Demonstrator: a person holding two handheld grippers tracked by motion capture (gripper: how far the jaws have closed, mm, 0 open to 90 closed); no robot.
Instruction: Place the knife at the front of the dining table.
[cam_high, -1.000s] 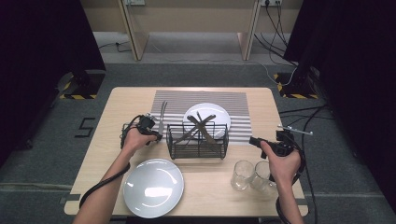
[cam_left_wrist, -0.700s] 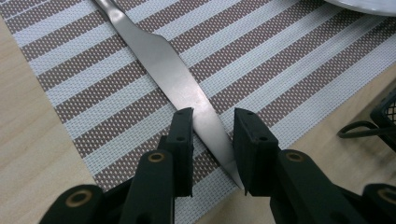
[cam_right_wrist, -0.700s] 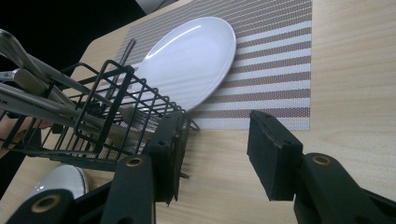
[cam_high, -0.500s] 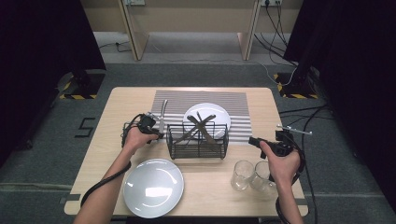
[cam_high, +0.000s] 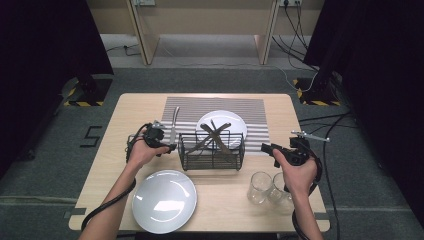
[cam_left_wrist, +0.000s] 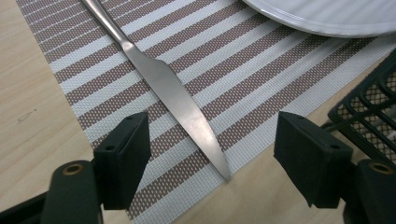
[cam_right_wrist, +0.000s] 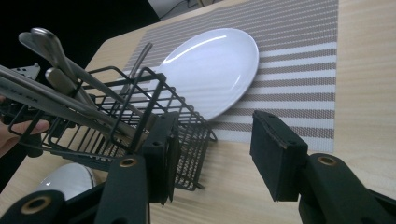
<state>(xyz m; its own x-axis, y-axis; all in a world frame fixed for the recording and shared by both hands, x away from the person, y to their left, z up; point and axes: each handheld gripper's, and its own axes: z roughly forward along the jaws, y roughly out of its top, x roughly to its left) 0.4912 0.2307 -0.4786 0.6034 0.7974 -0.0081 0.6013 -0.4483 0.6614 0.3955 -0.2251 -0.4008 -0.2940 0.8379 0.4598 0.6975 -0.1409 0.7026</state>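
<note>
Since the frame a second ago the left tool (cam_left_wrist: 212, 154) has just been spreading its jaws, and the knife (cam_left_wrist: 175, 95) it was working with now lies free on the striped mat (cam_high: 220, 112). In the left gripper view the blade sits flat between the two spread pads without touching either (its tip reaches the near edge of the mat). The handle runs away toward the far side of the surface (cam_high: 125, 120).

Nearest the person lie an empty plate (cam_high: 164, 201) and two glasses (cam_high: 270, 187). Beyond them the right tool (cam_right_wrist: 210, 154) has also been widening its jaws, which hold nothing; it hovers just beside the wire basket (cam_high: 212, 150) of cutlery. The knife (cam_high: 173, 125) lies to the left of that basket, just past the left tool (cam_high: 167, 146). Behind the basket a second plate (cam_high: 221, 125) rests on the mat.
</note>
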